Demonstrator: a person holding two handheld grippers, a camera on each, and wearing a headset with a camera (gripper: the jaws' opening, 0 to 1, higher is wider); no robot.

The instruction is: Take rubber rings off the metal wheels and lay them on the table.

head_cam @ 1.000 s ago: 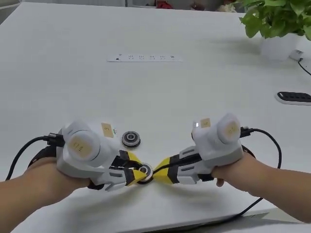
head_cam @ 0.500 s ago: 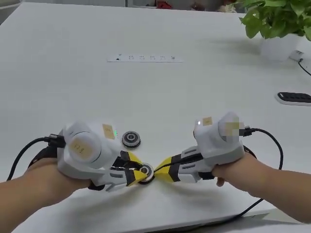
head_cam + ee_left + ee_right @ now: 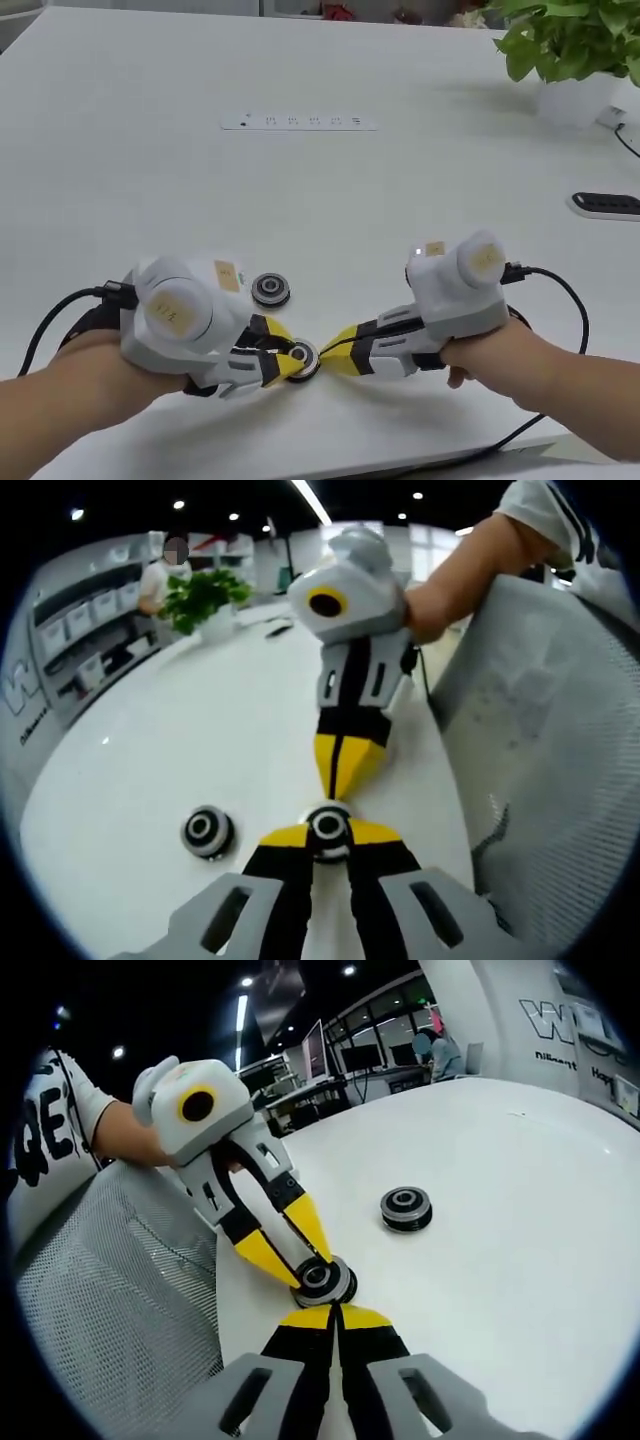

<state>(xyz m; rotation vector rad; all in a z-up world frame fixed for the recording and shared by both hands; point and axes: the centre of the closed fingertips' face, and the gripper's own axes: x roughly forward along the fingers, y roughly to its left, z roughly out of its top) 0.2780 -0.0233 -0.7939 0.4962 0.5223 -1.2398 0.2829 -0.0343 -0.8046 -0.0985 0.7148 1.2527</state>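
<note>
Metal wheel (image 3: 303, 354) clamped by left gripper (image 3: 288, 361), right gripper (image 3: 326, 353) touching.

My left gripper (image 3: 288, 362) and right gripper (image 3: 330, 358) both have white bodies and black jaws with yellow tips. The wheel (image 3: 303, 356) between my jaws is silver at the hub and black round the rim. The second wheel (image 3: 270, 289) just beyond it is coloured the same. The bench (image 3: 300, 200) is plain white. Far beyond the wheel, the plant (image 3: 565, 35) is leafy green.
</note>
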